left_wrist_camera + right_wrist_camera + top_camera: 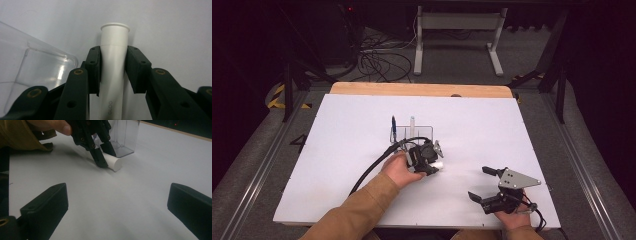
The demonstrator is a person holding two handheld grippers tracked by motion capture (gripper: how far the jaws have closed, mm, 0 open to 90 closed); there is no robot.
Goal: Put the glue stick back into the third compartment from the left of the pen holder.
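White cylindrical plastic glue stick (113, 62) lay on its side on the white surface (492, 135), near the middle and somewhat toward the near edge, just beside the clear plastic rectangular holder (125, 137). Flared cap end pointed away from the left gripper (428, 159); part of a printed label was readable on the barrel in the left gripper view.

Left gripper's jaws were clenched on the barrel just behind the cap seam, one pad on each side. Gripping there, low against the surface, probably gave a square hold on the round body so it could not roll; judged a pick-up for standing the stick in the holder.

Holder stood upright, beyond the stick toward the far edge. A dark blue pen (394, 126) and a pale slim stick-like item (412, 123) stood in it, so compartments appeared partly taken; which were free could not be told.

Right gripper (490, 185) sat near the near right corner, well apart from the stick, jaws released wide with nothing between them, likely parked clear of the work.
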